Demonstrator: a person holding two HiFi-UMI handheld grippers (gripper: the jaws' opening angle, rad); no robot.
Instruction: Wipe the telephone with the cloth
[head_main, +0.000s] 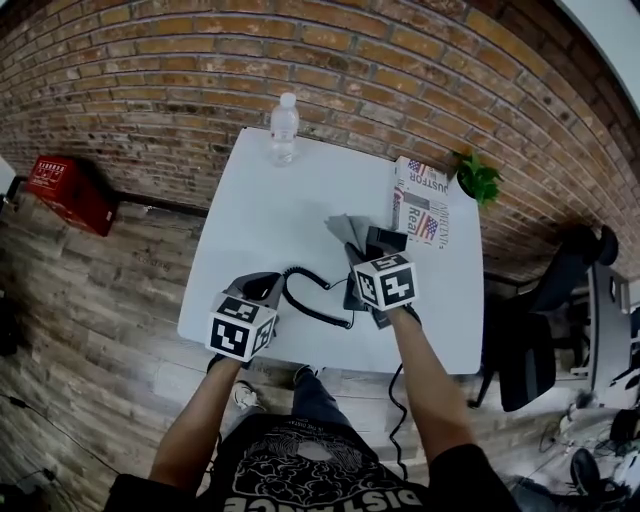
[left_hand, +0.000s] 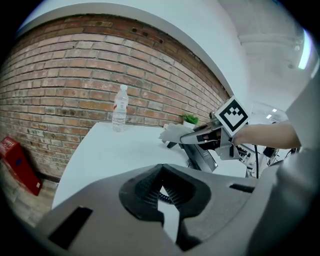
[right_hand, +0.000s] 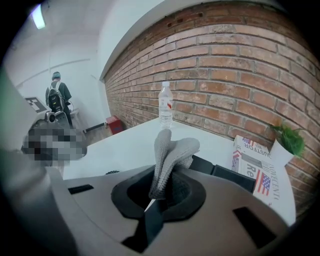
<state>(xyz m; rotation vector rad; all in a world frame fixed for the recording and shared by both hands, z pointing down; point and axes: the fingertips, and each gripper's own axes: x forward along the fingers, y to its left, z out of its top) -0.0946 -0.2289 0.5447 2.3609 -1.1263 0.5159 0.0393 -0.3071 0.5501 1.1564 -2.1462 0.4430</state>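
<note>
The black telephone (head_main: 386, 240) stands on the white table (head_main: 260, 200), right of the middle, and its coiled cord (head_main: 300, 297) loops off to the left. My right gripper (head_main: 362, 250) hangs just over the phone, shut on a grey cloth (head_main: 347, 230). That cloth (right_hand: 167, 155) sticks up folded from between the jaws, with the phone's dark edge (right_hand: 225, 175) right behind it. My left gripper (head_main: 268, 287) rests near the table's front left beside the cord, jaws together with nothing between them. The left gripper view shows the phone (left_hand: 202, 157) and the cloth (left_hand: 172, 134).
A water bottle (head_main: 284, 128) stands at the table's far edge by the brick wall. A newspaper (head_main: 420, 200) and a small potted plant (head_main: 478, 178) sit at the far right. A red box (head_main: 65, 190) lies on the floor at left, a black chair (head_main: 540, 320) at right.
</note>
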